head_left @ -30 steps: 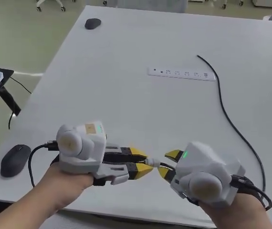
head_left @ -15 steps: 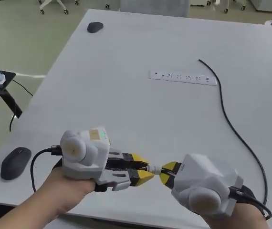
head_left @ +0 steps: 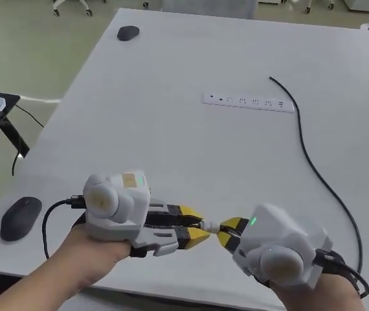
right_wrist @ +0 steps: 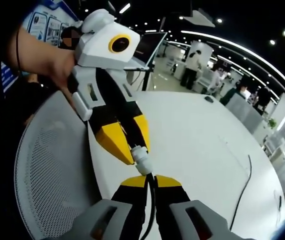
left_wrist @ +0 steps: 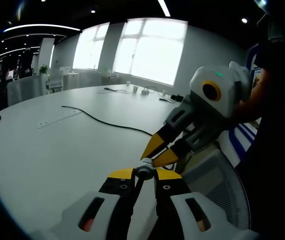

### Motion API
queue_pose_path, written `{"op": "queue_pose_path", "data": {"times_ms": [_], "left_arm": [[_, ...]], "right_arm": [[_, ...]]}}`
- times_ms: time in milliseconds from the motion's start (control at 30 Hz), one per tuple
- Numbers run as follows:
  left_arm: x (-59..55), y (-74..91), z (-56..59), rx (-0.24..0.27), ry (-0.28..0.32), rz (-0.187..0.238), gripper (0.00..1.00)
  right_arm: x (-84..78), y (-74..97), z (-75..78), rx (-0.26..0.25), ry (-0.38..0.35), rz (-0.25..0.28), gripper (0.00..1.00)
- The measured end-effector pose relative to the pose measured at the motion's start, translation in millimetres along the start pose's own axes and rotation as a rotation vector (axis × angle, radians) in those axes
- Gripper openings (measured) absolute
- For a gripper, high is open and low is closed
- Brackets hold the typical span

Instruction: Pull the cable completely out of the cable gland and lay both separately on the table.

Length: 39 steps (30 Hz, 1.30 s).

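Above the table's near edge, my two grippers meet tip to tip. The left gripper (head_left: 199, 228) is shut on the small white cable gland (head_left: 212, 227). In the left gripper view the gland (left_wrist: 143, 169) sits between my own yellow fingertips (left_wrist: 170, 175). The right gripper (head_left: 226, 231) comes in from the right and touches the gland's free end. In the right gripper view a thin black cable (right_wrist: 152, 200) runs down between that gripper's shut jaws. The gland (right_wrist: 142, 161) sticks out just beyond them, from the left gripper's yellow tips.
A white power strip (head_left: 248, 102) lies mid-table with a black cord (head_left: 314, 165) trailing toward the near right edge. One mouse (head_left: 127, 32) is at the far end, another (head_left: 21, 217) by the near left corner. A mesh chair (right_wrist: 47, 165) stands below the grippers.
The right gripper has moved left up to the gland, and its jaws, spread a second ago, have come together. The left gripper has barely moved.
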<state>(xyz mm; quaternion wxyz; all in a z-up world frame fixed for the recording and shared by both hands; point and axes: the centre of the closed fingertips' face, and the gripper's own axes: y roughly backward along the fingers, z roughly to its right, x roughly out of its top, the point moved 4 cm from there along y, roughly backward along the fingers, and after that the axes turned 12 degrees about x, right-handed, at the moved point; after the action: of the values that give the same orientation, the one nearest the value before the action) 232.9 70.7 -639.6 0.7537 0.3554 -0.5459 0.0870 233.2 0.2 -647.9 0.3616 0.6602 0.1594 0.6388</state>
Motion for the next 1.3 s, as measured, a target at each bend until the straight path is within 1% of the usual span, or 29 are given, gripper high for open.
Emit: {"op": "queue_pose_path", "data": {"times_ms": [267, 500, 600, 700, 767, 867, 967, 1000, 1033, 1100, 1133, 1200, 1233, 1300], "left_arm": [[1.6, -1.9, 0.3, 0.003, 0.0, 0.006, 0.15], [4.5, -1.5, -0.3, 0.004, 0.01, 0.016, 0.15], [5.2, -1.5, -0.1, 0.004, 0.006, 0.02, 0.15], [5.6, -1.3, 0.3, 0.008, -0.003, 0.021, 0.15], [6.1, -0.9, -0.1, 0.008, -0.001, 0.024, 0.15], [7.6, 0.6, -1.0, 0.012, 0.0, 0.031, 0.15], [8.3, 1.5, -1.3, 0.013, 0.0, 0.035, 0.15], [8.3, 1.9, -1.3, 0.014, 0.001, 0.037, 0.15], [8.2, 2.2, -1.1, 0.014, 0.001, 0.039, 0.15], [7.9, 2.5, -0.9, 0.014, 0.001, 0.041, 0.15], [8.2, 2.7, -0.4, 0.015, 0.001, 0.044, 0.15], [8.1, 2.6, 0.3, 0.014, 0.003, 0.045, 0.15], [7.8, 2.5, 0.5, 0.015, 0.001, 0.044, 0.15], [7.6, 2.3, 0.8, 0.014, 0.0, 0.044, 0.15]], "right_arm": [[-2.6, 1.0, 2.4, -0.007, -0.027, 0.006, 0.0], [-12.4, 5.9, 9.2, -0.031, -0.067, 0.0, 0.0], [-16.6, 6.6, 10.3, -0.038, -0.108, 0.012, 0.0], [-21.0, 6.1, 13.0, -0.046, -0.128, 0.01, 0.0], [-23.2, 7.0, 14.6, -0.051, -0.155, 0.013, 0.0], [-28.7, 9.2, 19.1, -0.069, -0.18, 0.01, 0.0], [-38.0, 10.9, 23.5, -0.077, -0.251, 0.02, 0.0], [-39.9, 11.0, 24.5, -0.076, -0.272, 0.029, 0.0], [-42.9, 11.2, 25.5, -0.075, -0.307, 0.043, 0.0], [-46.0, 12.5, 27.9, -0.085, -0.306, 0.039, 0.0], [-49.1, 13.0, 29.0, -0.09, -0.318, 0.041, 0.0], [-54.3, 12.5, 29.4, -0.091, -0.383, 0.063, 0.0], [-58.8, 12.3, 29.7, -0.091, -0.419, 0.063, 0.0], [-63.8, 11.3, 30.8, -0.097, -0.449, 0.07, 0.0]]}}
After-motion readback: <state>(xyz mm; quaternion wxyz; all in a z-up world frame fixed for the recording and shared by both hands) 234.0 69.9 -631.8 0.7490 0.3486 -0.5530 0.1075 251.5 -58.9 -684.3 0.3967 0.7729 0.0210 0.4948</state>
